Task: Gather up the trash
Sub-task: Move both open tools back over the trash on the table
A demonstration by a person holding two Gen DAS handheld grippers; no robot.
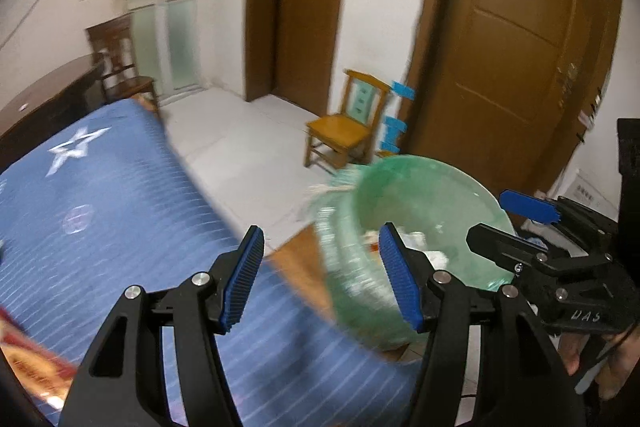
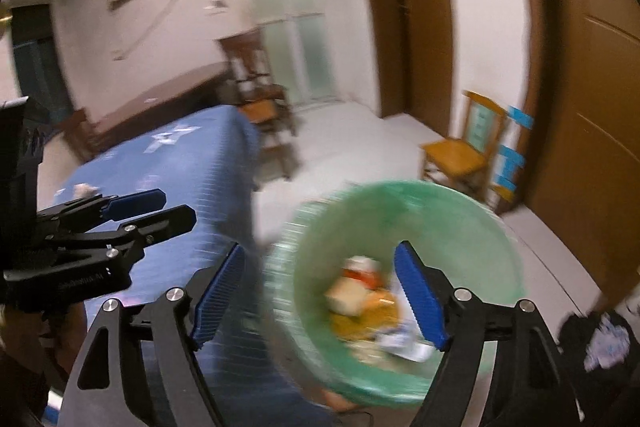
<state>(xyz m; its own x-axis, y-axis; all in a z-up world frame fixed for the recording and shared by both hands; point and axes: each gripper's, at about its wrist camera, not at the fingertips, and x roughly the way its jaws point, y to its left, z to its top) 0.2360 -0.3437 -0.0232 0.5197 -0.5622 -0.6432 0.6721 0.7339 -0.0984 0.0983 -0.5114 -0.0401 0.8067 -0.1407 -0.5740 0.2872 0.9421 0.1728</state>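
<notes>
Now both grippers hang over the foot of the bed [image 1: 100, 211], and both are empty. Left gripper [image 1: 322, 277] has its pads apart with nothing between them; right gripper [image 2: 320, 301] is spread wide, likewise holding nothing. Just beside the bed stands the green bin [image 2: 472, 211], lined with a bag, with trash [image 2: 364, 303] piled inside. Beyond it, a small wooden chair [image 1: 344, 131] sits by the door
</notes>
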